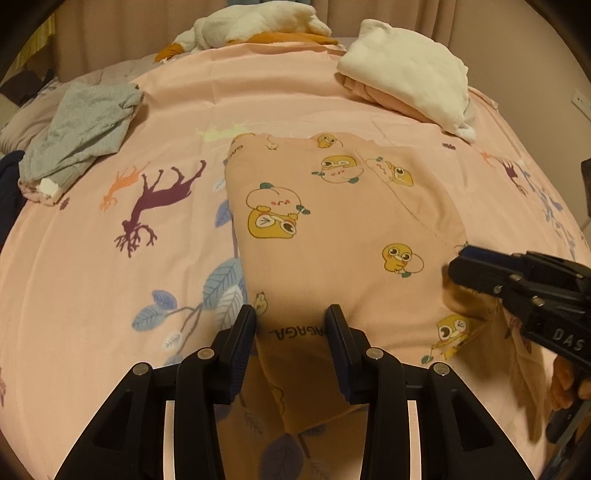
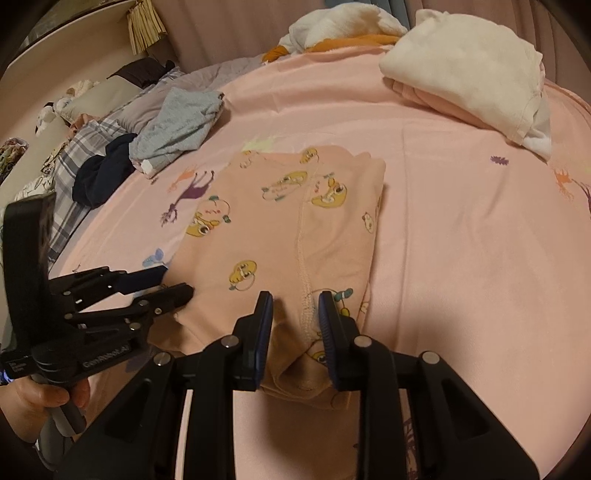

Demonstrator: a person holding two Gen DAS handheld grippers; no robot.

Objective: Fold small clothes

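A pink garment with yellow duck prints (image 1: 332, 229) lies folded on the pink bedsheet (image 1: 92, 295); it also shows in the right wrist view (image 2: 288, 236). My left gripper (image 1: 291, 321) is shut on the garment's near left edge, with cloth bunched between its fingers. My right gripper (image 2: 295, 306) is shut on the near right edge, with a stitched seam between its fingers. The right gripper also shows at the right of the left wrist view (image 1: 461, 266), and the left gripper at the left of the right wrist view (image 2: 177, 284).
A folded white and pink stack (image 1: 406, 70) lies at the far right. A grey folded garment (image 1: 81, 133) and a dark navy one (image 2: 99, 173) lie at the far left. White and orange clothes (image 1: 258, 26) are heaped at the back. Pillows (image 2: 92, 96) line the left.
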